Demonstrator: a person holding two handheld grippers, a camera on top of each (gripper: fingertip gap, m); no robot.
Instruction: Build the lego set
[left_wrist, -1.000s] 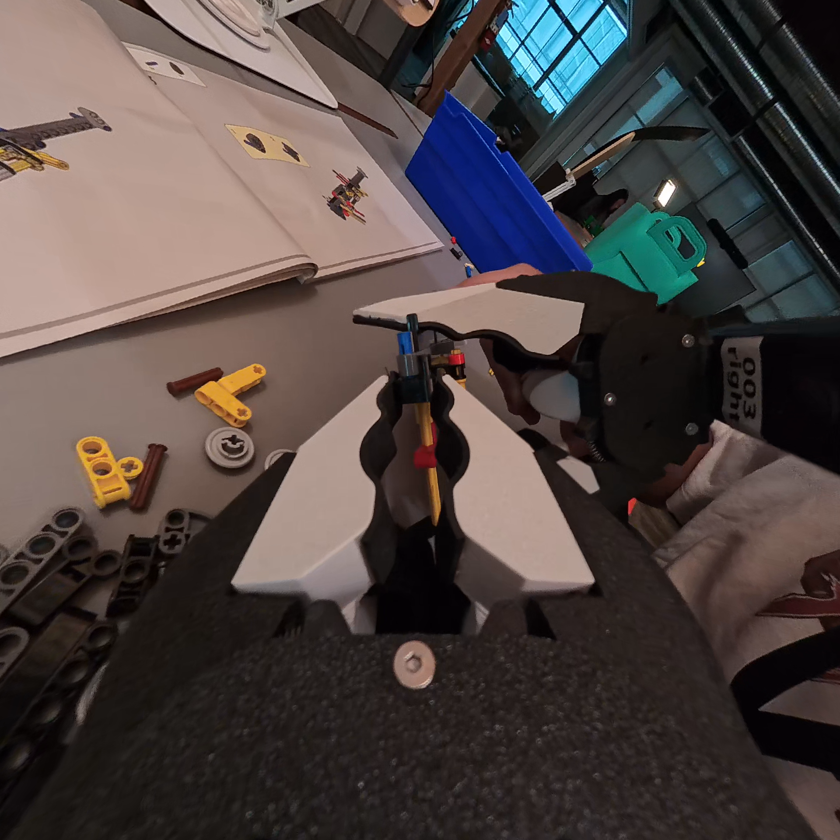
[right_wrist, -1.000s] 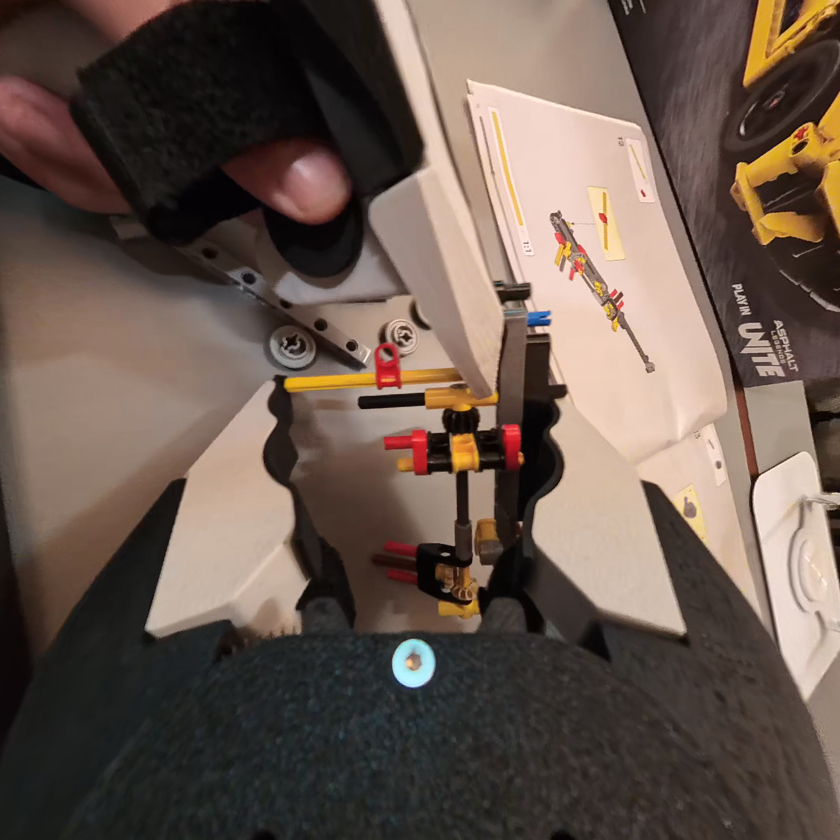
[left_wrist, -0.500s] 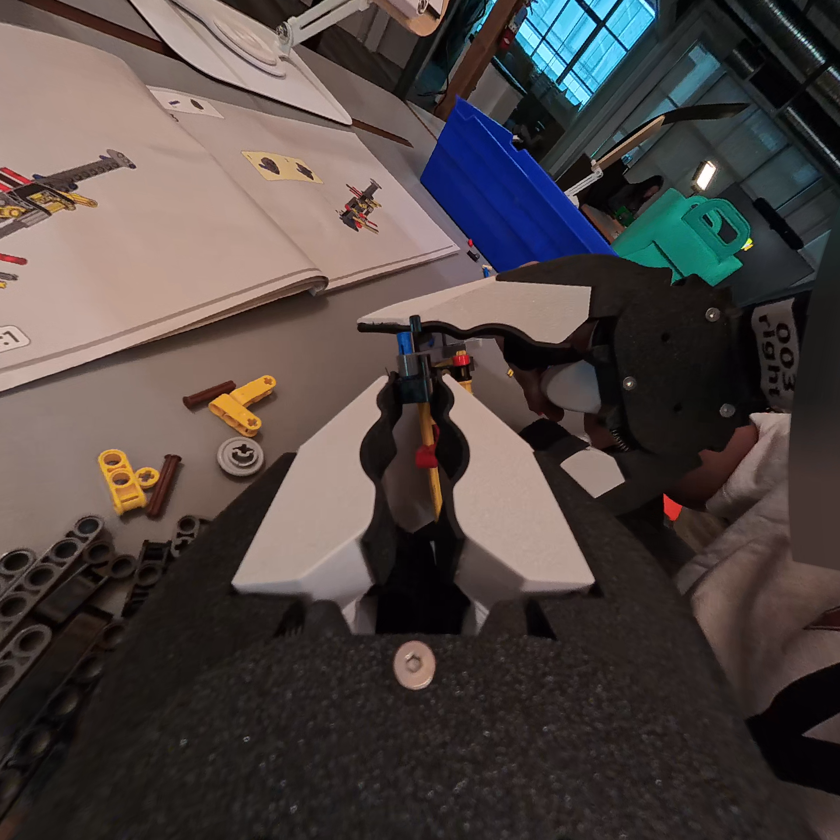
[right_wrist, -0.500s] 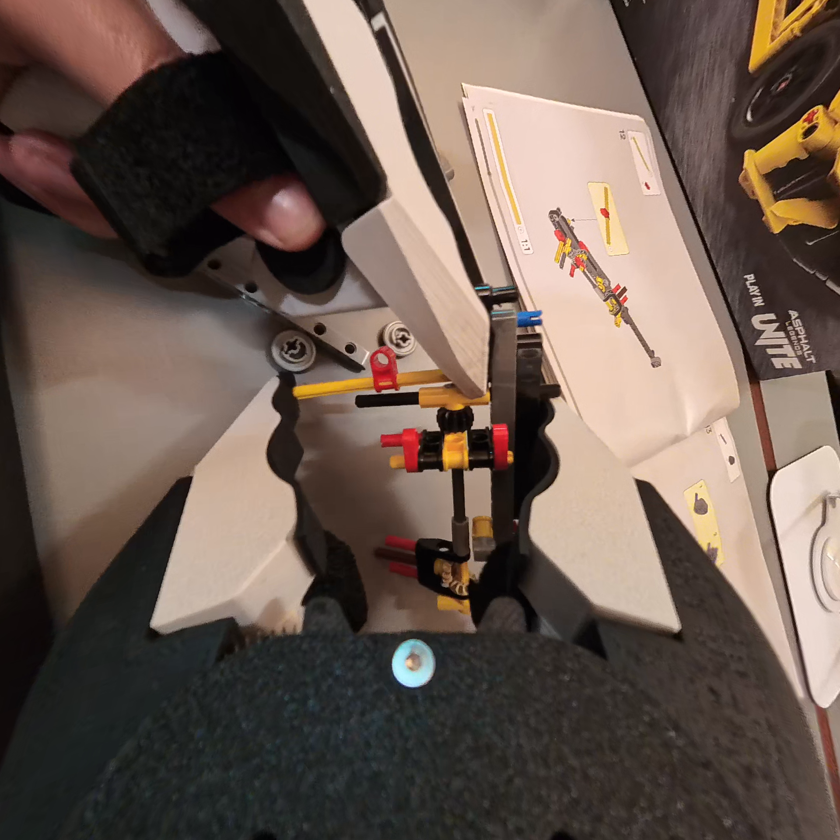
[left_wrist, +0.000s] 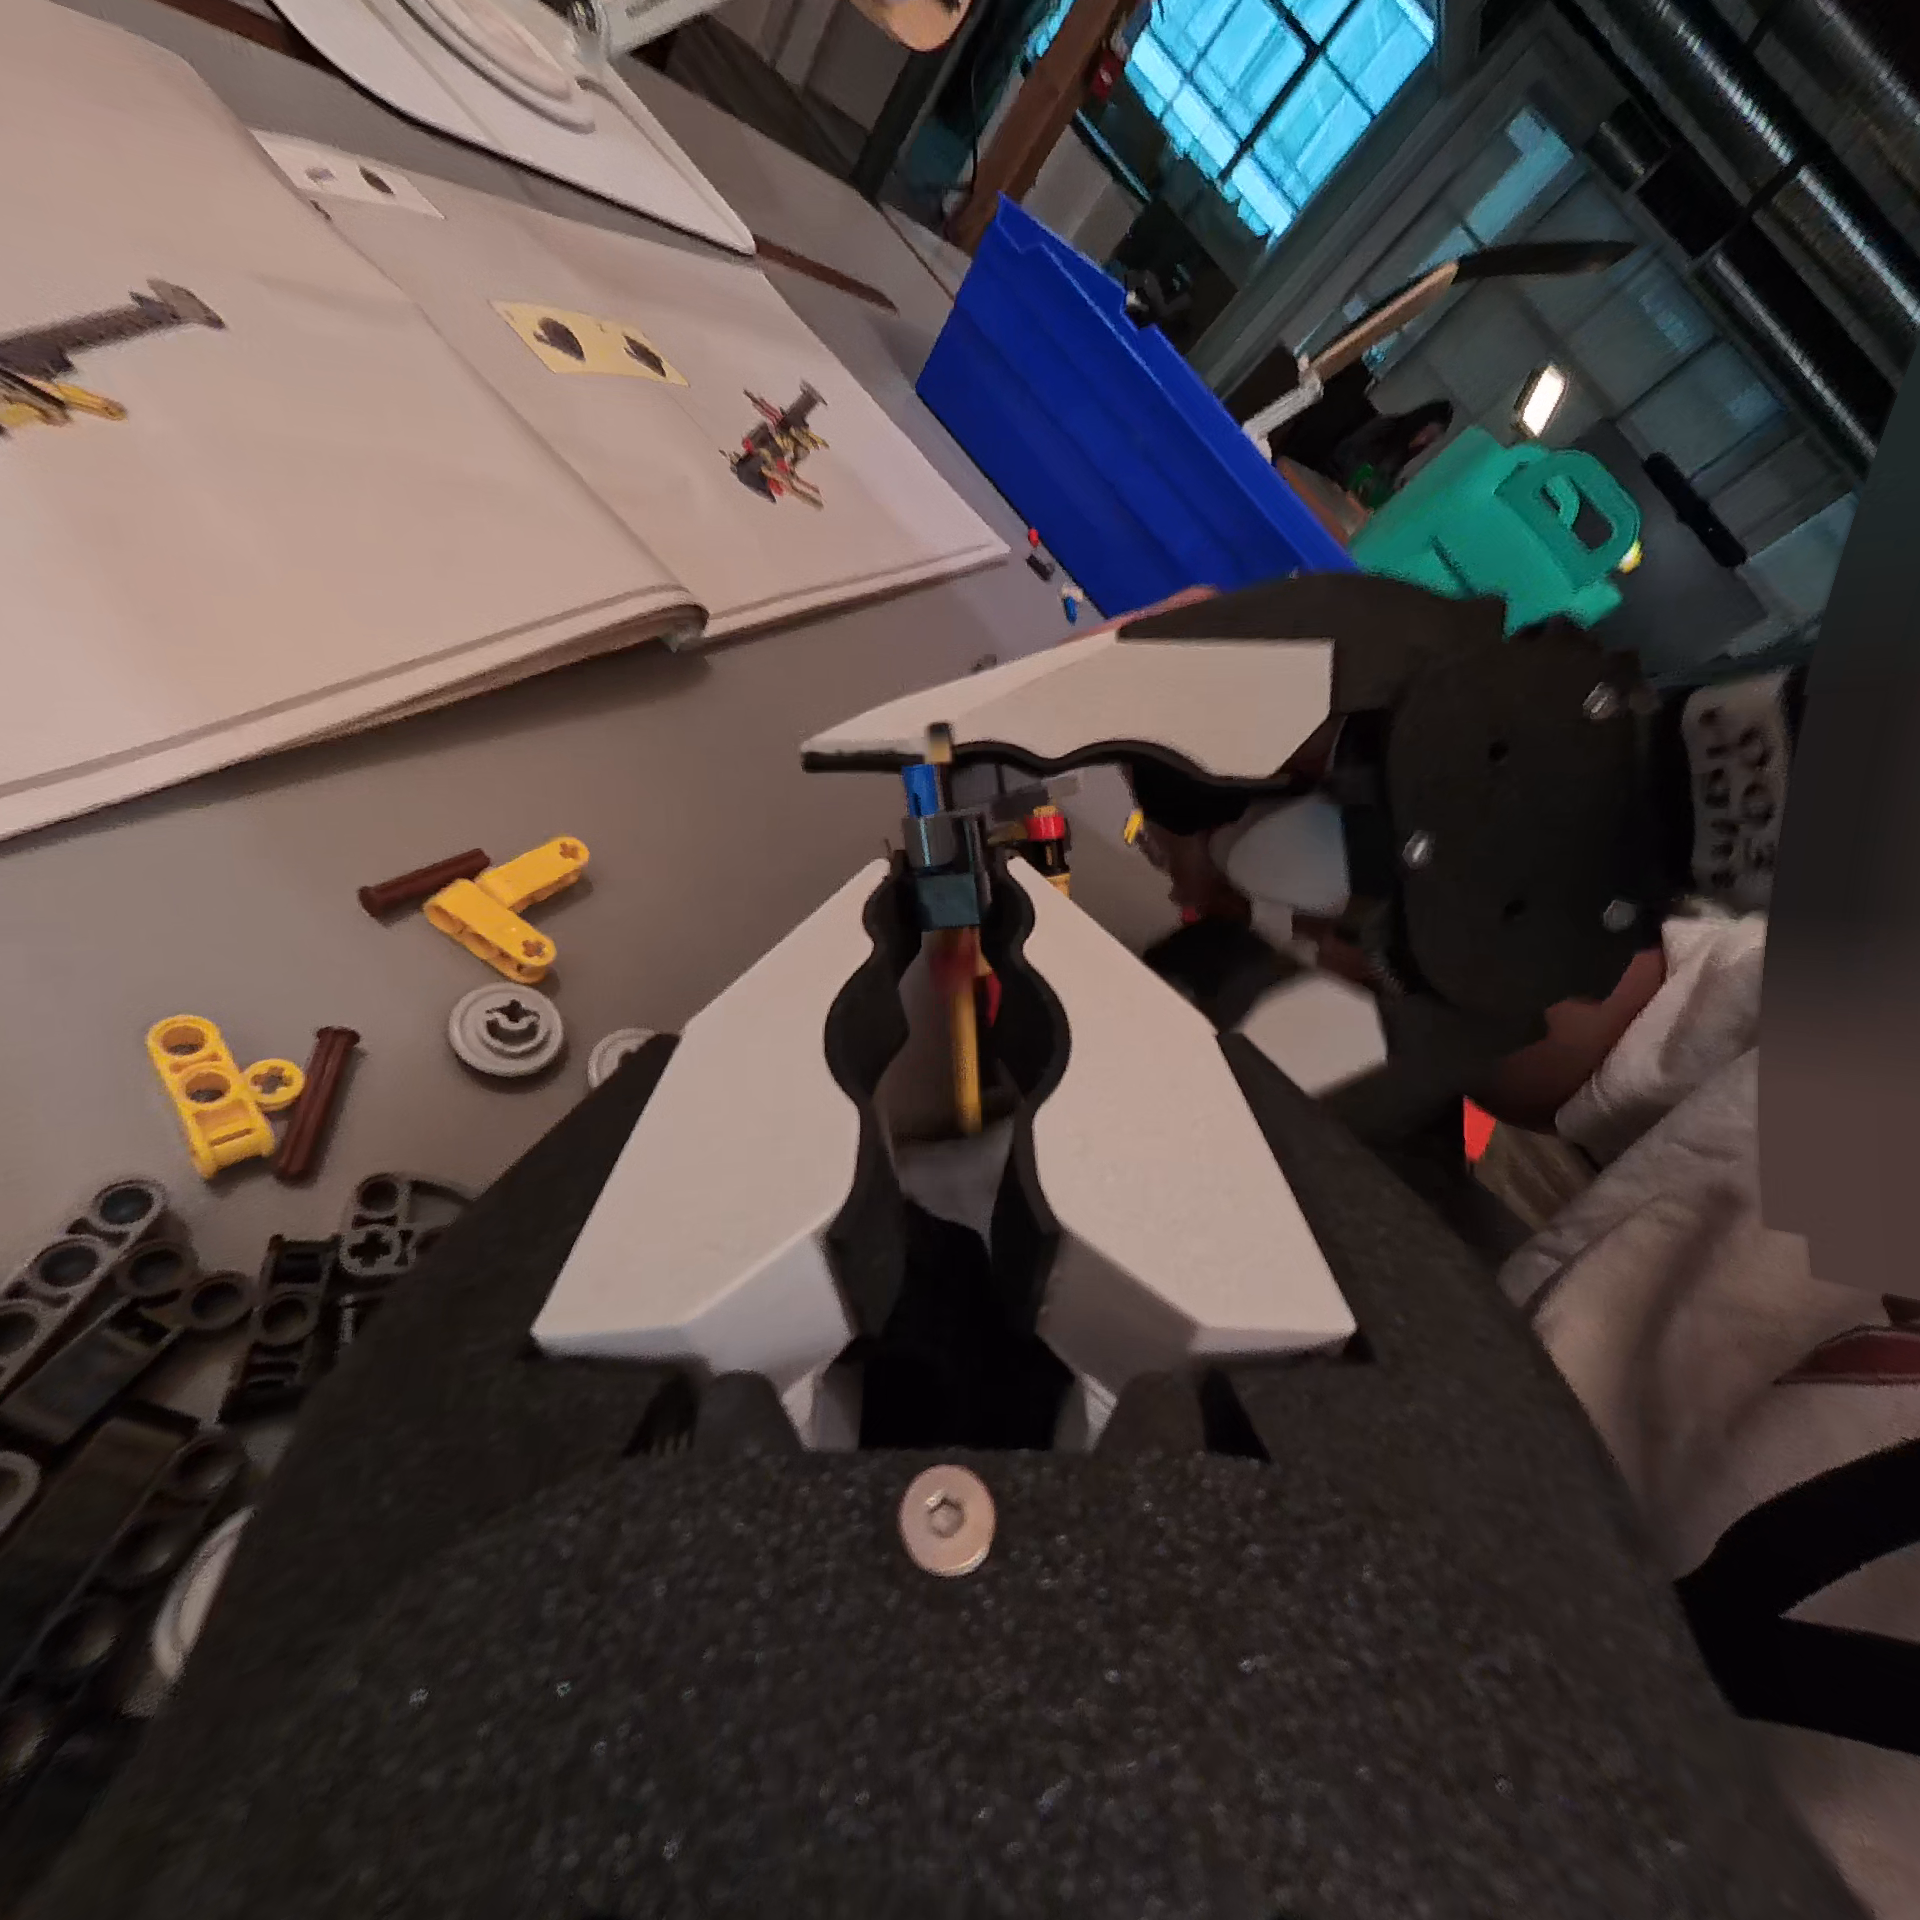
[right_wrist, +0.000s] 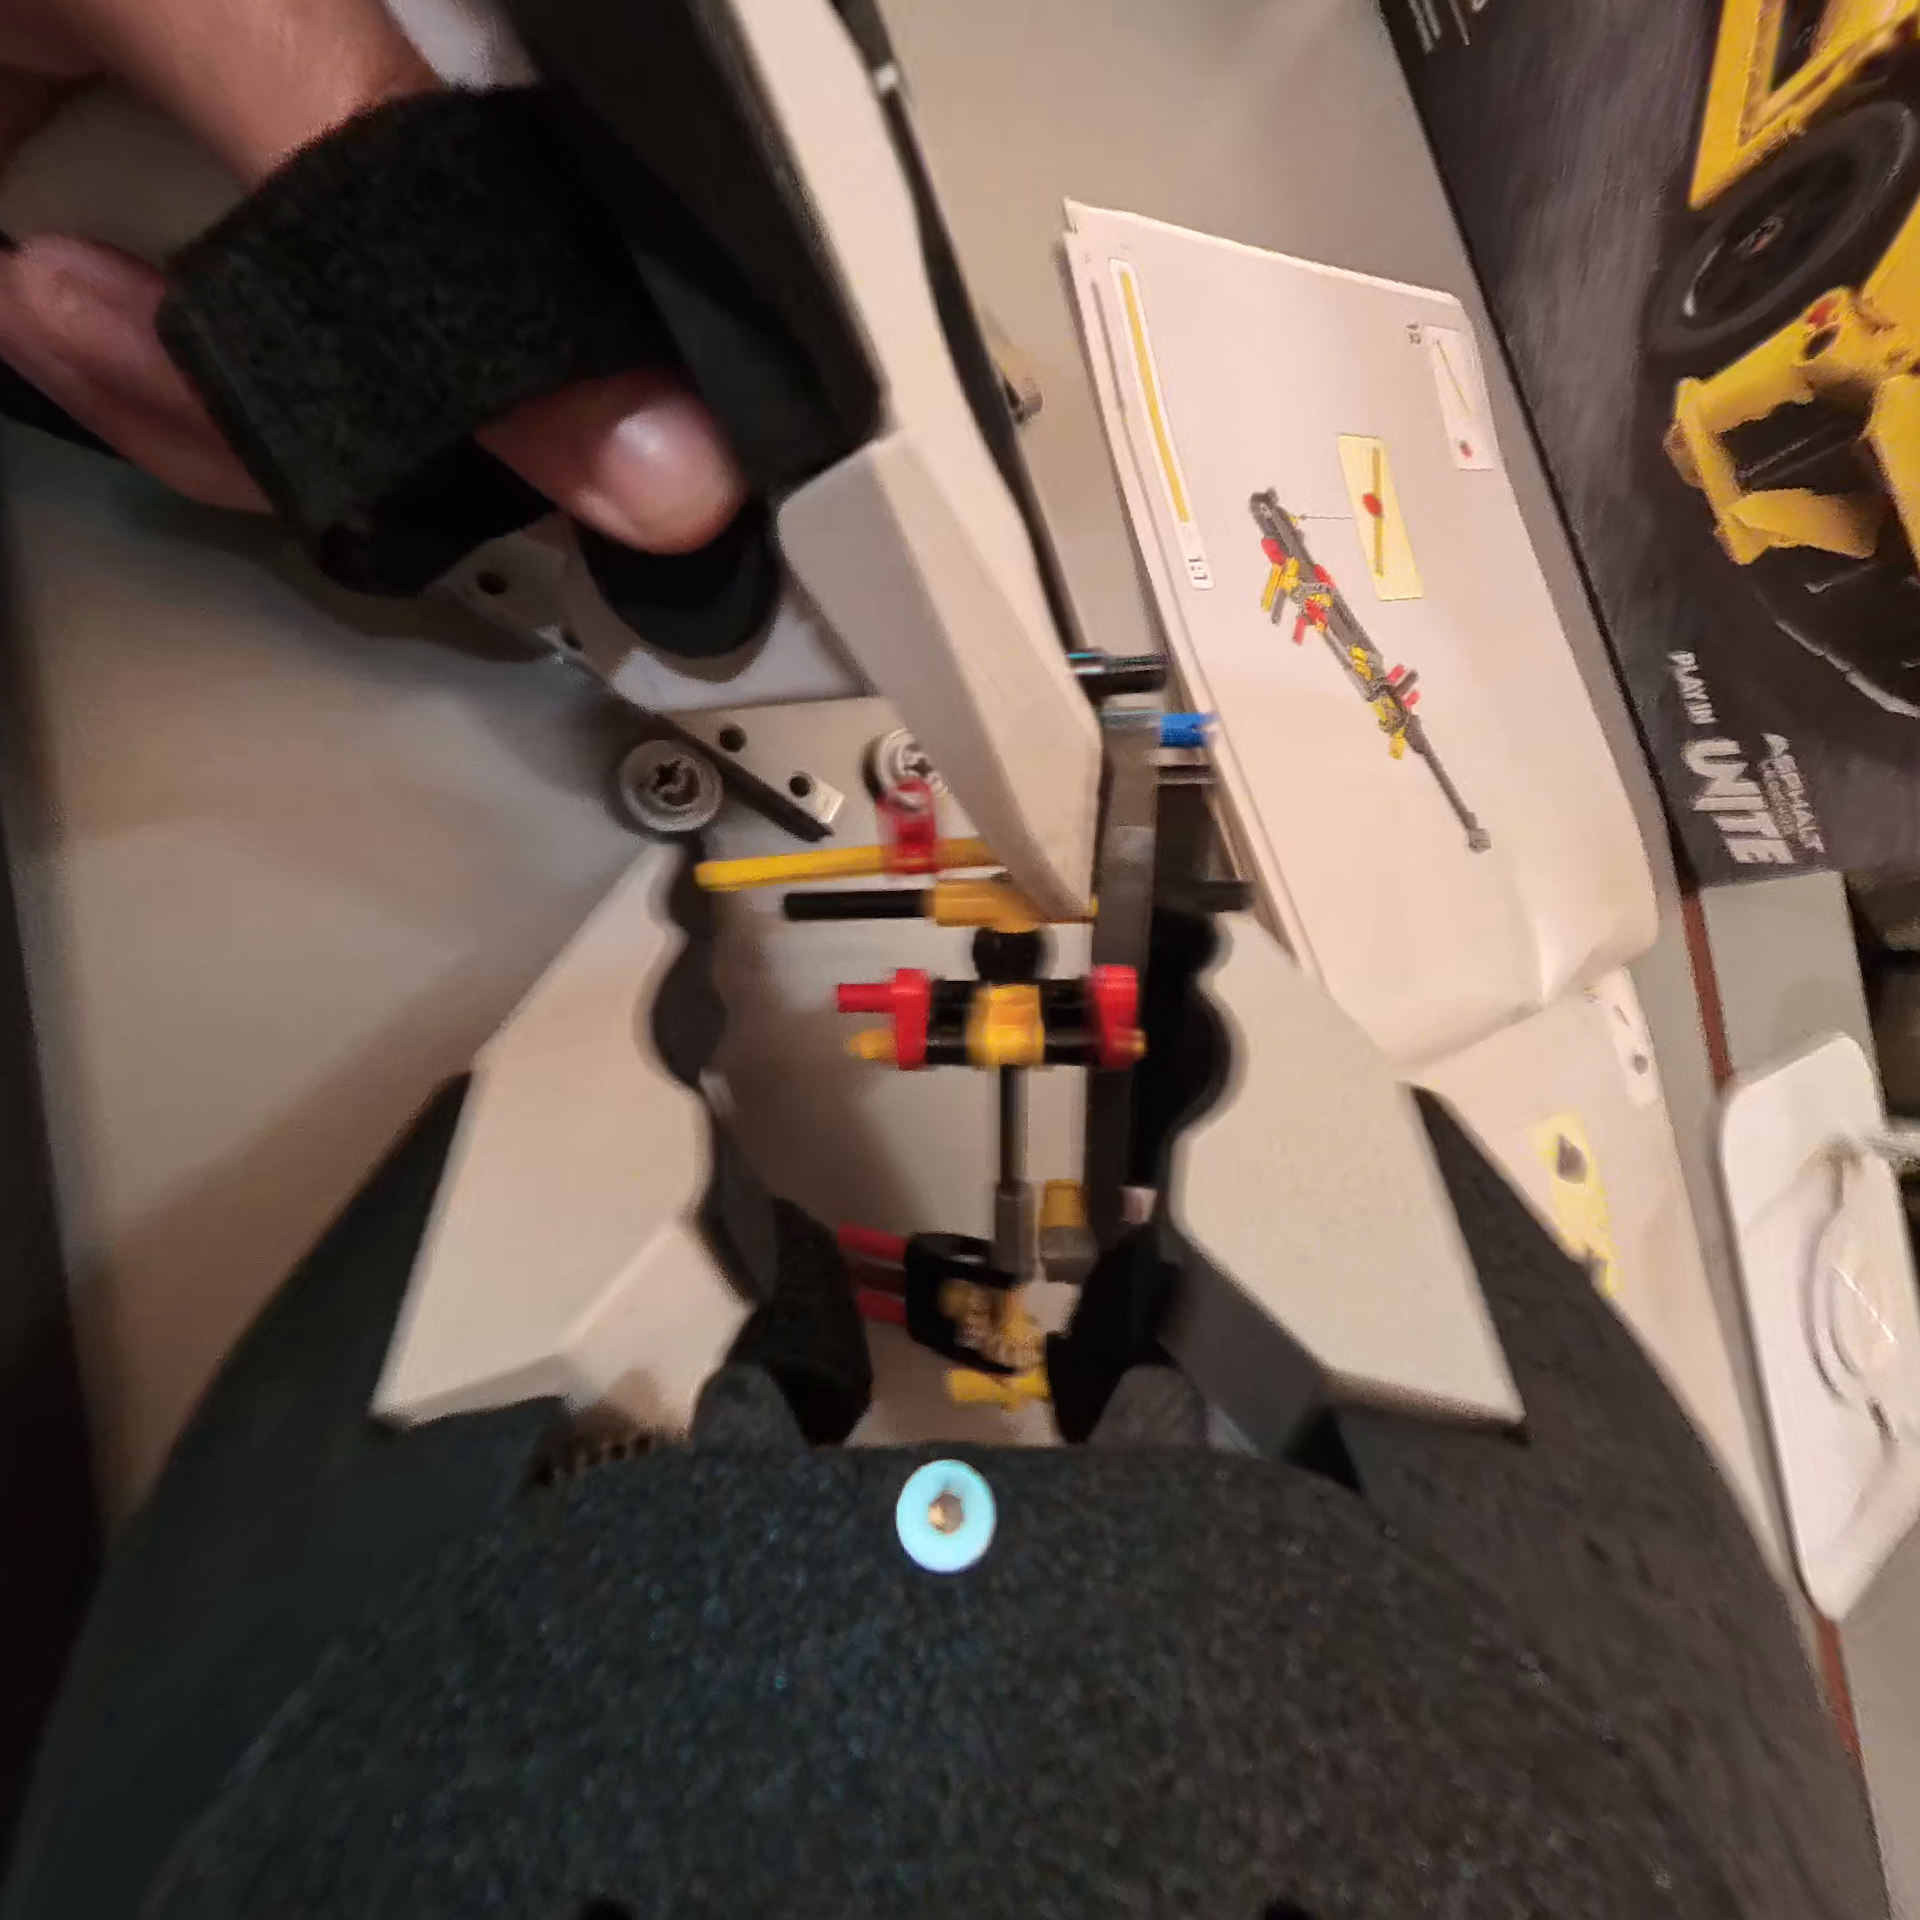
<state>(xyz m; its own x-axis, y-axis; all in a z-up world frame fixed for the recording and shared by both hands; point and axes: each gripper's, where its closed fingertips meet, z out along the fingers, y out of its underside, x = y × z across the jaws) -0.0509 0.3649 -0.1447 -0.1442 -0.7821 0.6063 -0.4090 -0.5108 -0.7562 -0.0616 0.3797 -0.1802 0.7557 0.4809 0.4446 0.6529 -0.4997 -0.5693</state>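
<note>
Little moved: left gripper (left_wrist: 951, 883) still pinching lego assembly (right_wrist: 1013, 1023); assembly between spread right gripper (right_wrist: 935, 904) fingers.

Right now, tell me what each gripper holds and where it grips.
The left gripper is shut on the lego assembly at its top end. The right gripper stands open around the assembly's lower part; whether it clamps cannot be told.

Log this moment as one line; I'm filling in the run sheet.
phase: mid-assembly | left hand-held gripper: shut on lego assembly | right hand-held gripper: open around it | loose pieces on table | instruction booklet: open
</note>
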